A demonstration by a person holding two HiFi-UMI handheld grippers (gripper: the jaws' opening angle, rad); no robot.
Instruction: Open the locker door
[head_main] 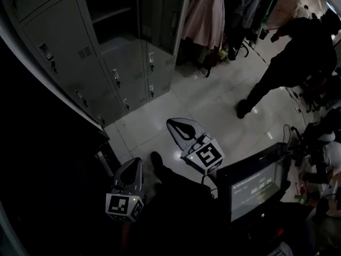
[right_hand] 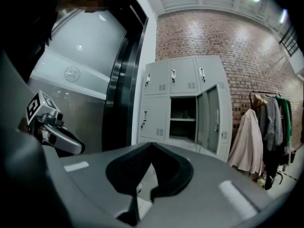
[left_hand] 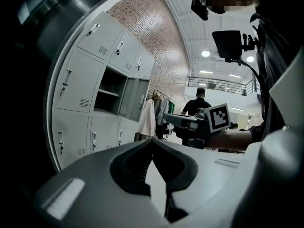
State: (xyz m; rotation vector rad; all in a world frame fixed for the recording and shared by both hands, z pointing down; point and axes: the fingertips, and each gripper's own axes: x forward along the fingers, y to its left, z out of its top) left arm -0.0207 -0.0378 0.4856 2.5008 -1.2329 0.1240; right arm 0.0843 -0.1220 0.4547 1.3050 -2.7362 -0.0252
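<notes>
A bank of grey lockers (head_main: 80, 63) stands along the wall. One middle compartment (right_hand: 183, 120) is open and looks bare inside, with its door (right_hand: 212, 120) swung out to the right. The same open door (head_main: 170, 15) shows at the top of the head view, and as the open door (left_hand: 137, 99) in the left gripper view. My left gripper (head_main: 137, 162) and right gripper (head_main: 170, 122) hang low over the floor tiles, well short of the lockers. The left gripper (left_hand: 153, 140) and the right gripper (right_hand: 151, 144) are both shut, tips touching, with nothing between them.
A rack of hanging clothes (head_main: 213, 15) stands right of the lockers, a pale pink coat (right_hand: 246, 141) nearest them. A person in black (head_main: 298, 57) walks at the right. A small monitor (head_main: 256, 188) sits low near me. A dark door frame (right_hand: 118, 80) stands left of the lockers.
</notes>
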